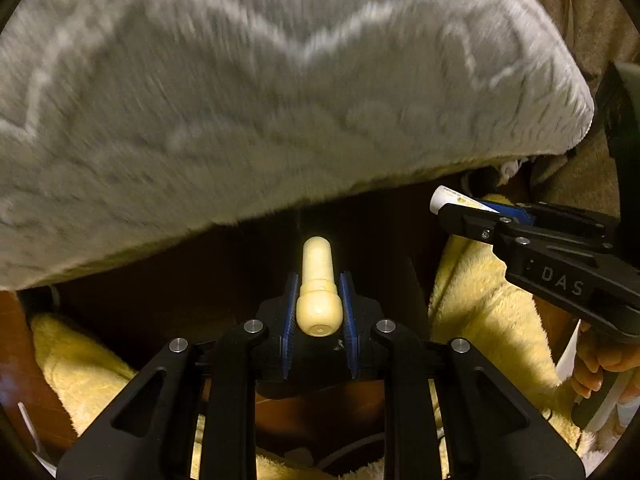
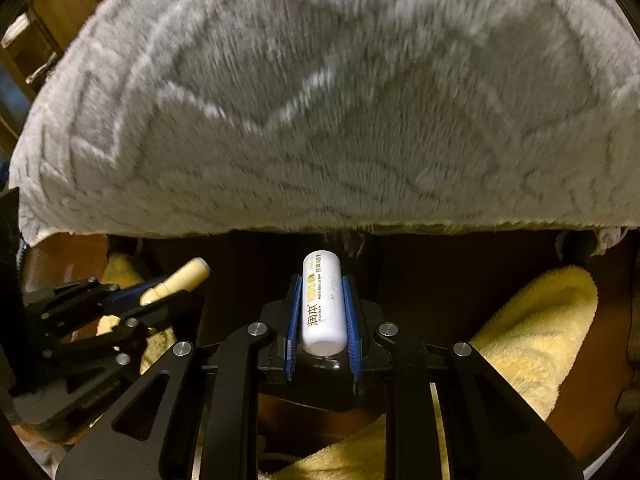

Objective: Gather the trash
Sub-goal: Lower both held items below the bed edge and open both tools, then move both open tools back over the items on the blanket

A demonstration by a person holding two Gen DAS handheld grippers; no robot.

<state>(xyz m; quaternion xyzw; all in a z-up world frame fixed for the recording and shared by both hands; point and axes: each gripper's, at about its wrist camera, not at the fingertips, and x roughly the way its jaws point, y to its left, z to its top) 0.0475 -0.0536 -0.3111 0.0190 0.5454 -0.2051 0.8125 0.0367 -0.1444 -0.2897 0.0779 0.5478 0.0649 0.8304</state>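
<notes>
Grey blanket (image 1: 280, 80) fluffy; white tube (image 2: 324, 300) smooth plastic.

Blanket (image 1: 280, 80) beyond both tongs; towel (image 2: 532, 320) beneath.

A home, by the look of it, likely a bedroom or living room: a plush grey blanket with pale zigzag lines (image 1: 260, 100) drapes overhead, fluffy yellow fleece fabric (image 2: 532, 328) lies below, brown wooden furniture (image 2: 60, 4) behind.

Dim warm light, motion-blurred, fisheye-curved edges.
</notes>
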